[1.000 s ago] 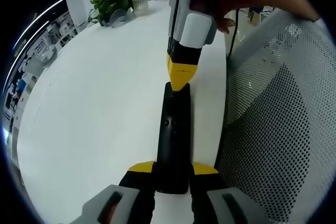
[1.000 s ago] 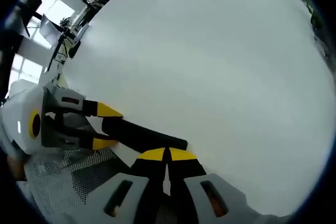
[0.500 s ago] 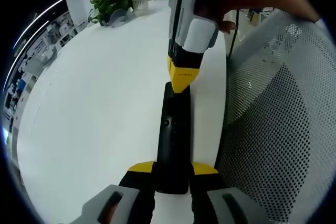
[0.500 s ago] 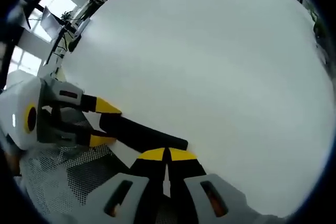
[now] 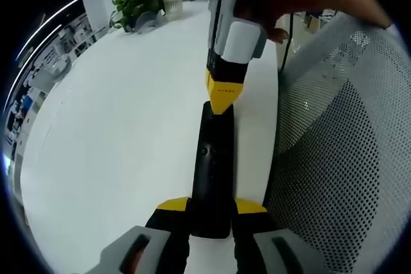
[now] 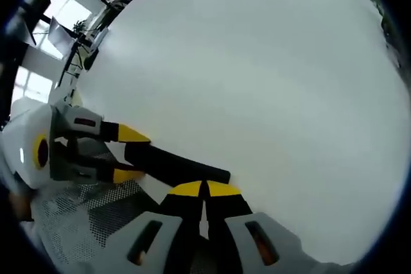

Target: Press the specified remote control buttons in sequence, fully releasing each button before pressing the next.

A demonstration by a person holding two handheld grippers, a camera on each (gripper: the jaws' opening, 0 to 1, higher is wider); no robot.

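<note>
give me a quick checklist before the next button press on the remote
1. Remote clamped in left gripper: ok.
2. Right gripper shut, usable as a pressing tip: ok.
3. Tip at the remote's far end: ok; touching or released: cannot tell.
4. Which button lies under the tip: cannot tell.
5. Remote in view in the right gripper view: ok.
6. Mesh chair back close beside the remote: touching, cannot tell.

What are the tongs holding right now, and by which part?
The left tongs clamp the black remote control by its near end. The right tongs are shut, tips at the remote's far end, holding nothing.
</note>
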